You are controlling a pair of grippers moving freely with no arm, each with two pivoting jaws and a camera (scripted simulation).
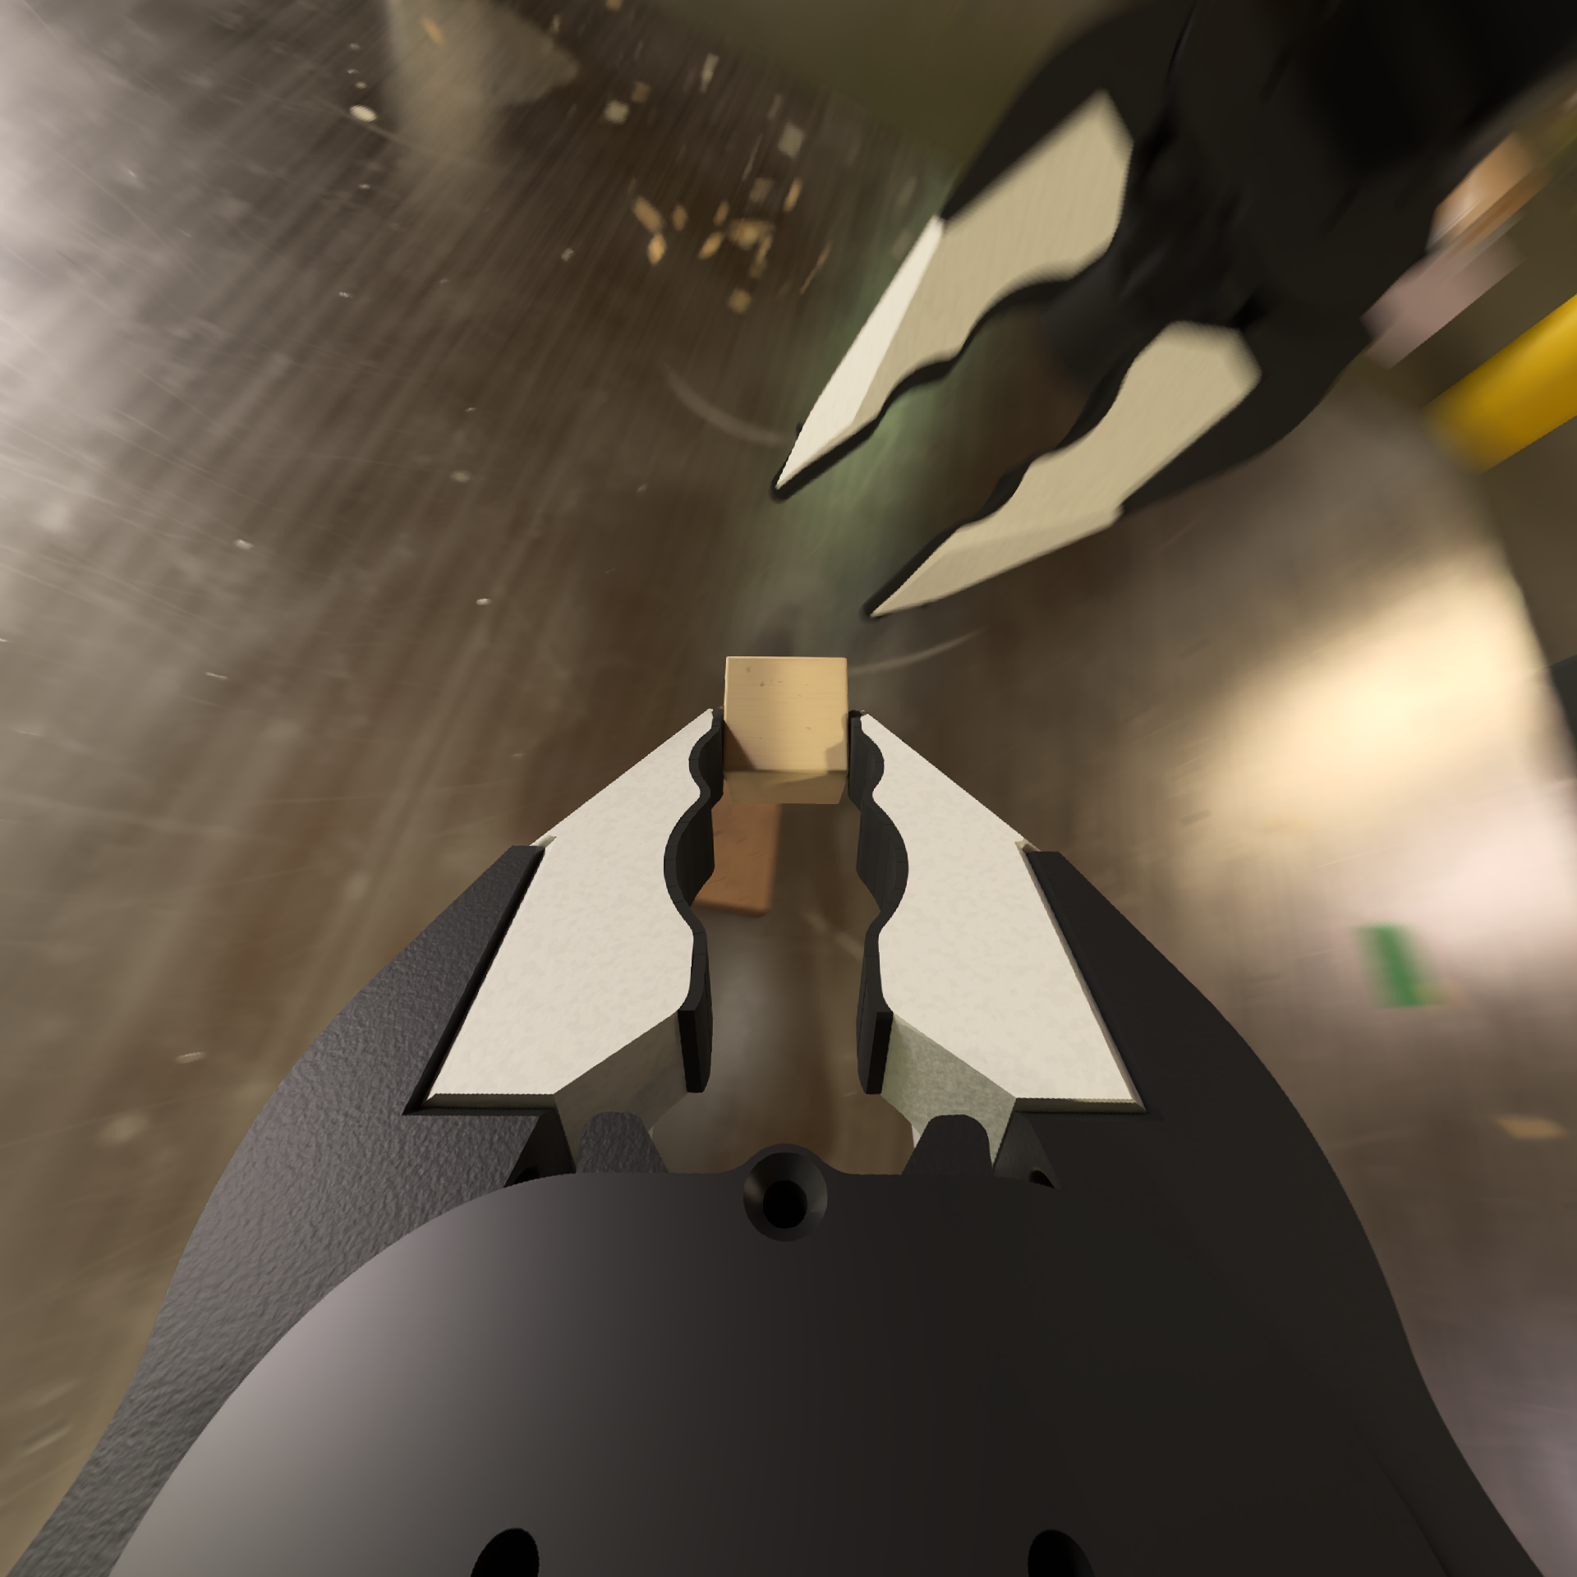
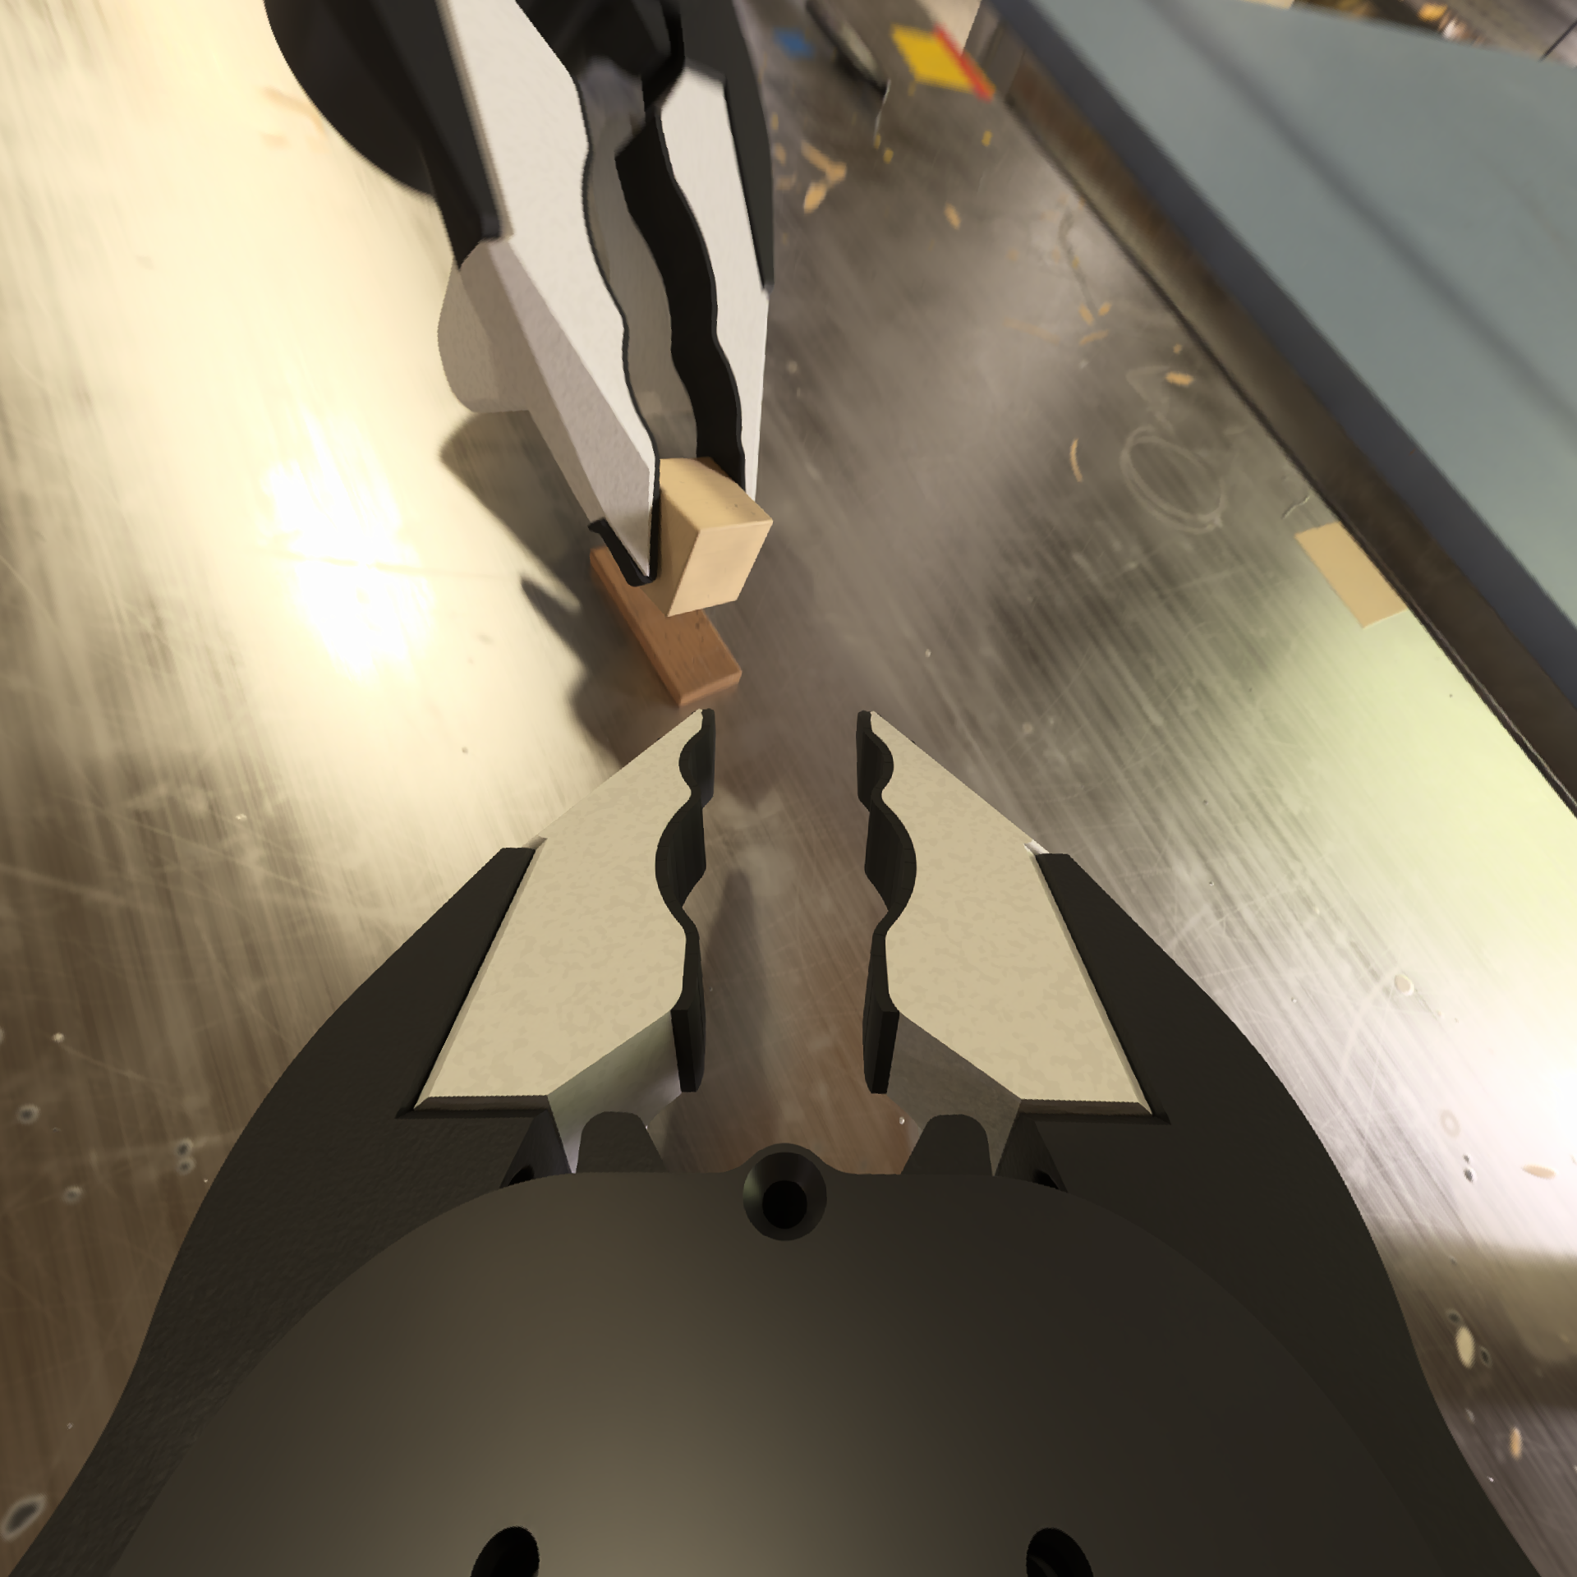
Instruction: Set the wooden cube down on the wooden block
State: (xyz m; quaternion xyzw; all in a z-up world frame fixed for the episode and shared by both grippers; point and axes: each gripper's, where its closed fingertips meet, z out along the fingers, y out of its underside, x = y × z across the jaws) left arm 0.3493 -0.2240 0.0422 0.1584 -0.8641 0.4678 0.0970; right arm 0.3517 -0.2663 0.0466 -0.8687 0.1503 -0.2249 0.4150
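The left tongs (image 2: 695, 520) clench the cube (image 2: 712, 550) just above the block (image 2: 674, 636), whose long axis runs toward the released, empty right tongs (image 2: 785, 725).

Bare scratched tabletop (image 2: 1109, 768) around wooden block (image 2: 695, 657); right gripper (image 2: 785, 725) nearby.

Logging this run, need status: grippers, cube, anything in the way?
Left gripper shut on wooden cube. Right gripper open, empty. Cube above wooden block, contact unclear. Nothing in the way.
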